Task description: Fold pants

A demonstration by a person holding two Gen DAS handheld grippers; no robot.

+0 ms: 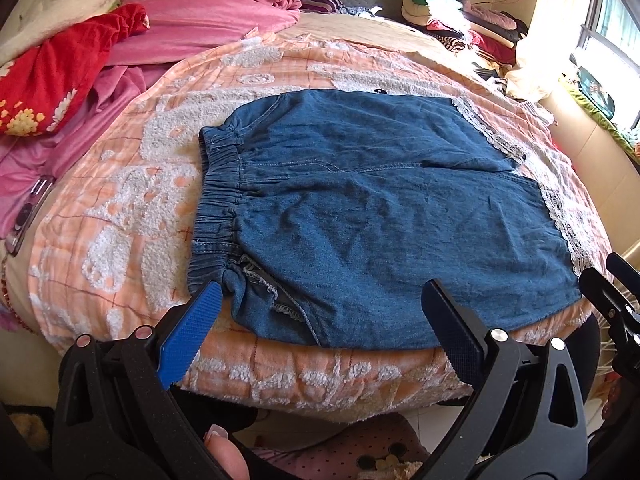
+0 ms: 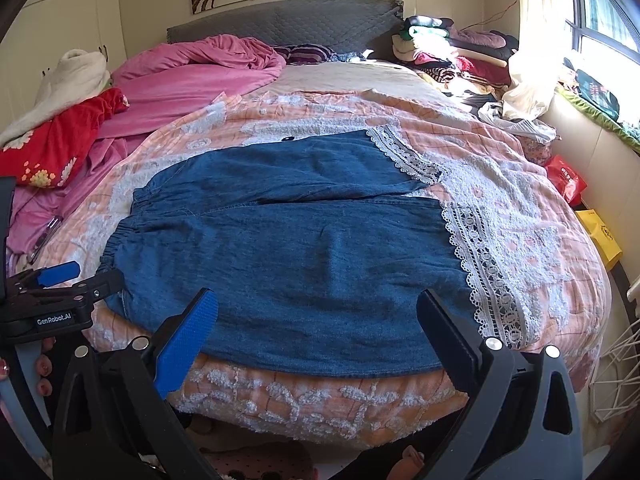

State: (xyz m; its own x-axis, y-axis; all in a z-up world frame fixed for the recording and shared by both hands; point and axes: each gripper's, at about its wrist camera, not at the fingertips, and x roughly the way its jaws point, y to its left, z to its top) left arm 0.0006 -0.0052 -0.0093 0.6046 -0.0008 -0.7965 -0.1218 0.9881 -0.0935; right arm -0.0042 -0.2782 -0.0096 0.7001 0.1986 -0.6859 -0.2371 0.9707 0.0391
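Blue denim pants (image 1: pixel 360 208) (image 2: pixel 288 256) lie flat on the bed, elastic waistband to the left, white lace leg hems to the right. The two legs lie side by side, the near one along the bed's front edge. My left gripper (image 1: pixel 320 292) stands open just above the near edge, close to the waistband corner, holding nothing. My right gripper (image 2: pixel 320 300) is open too, hovering over the near leg's edge toward the lace hem, empty. The left gripper (image 2: pixel 60 276) also shows at the left of the right wrist view, and the right one (image 1: pixel 616 280) at the right of the left wrist view.
An orange-and-white checked blanket (image 1: pixel 120 208) (image 2: pixel 540 240) covers the bed under the pants. Pink bedding (image 1: pixel 192 28) and a red floral pillow (image 1: pixel 52 80) lie at the far left, a phone (image 1: pixel 28 216) at the left edge, piled clothes (image 2: pixel 460 56) by the window.
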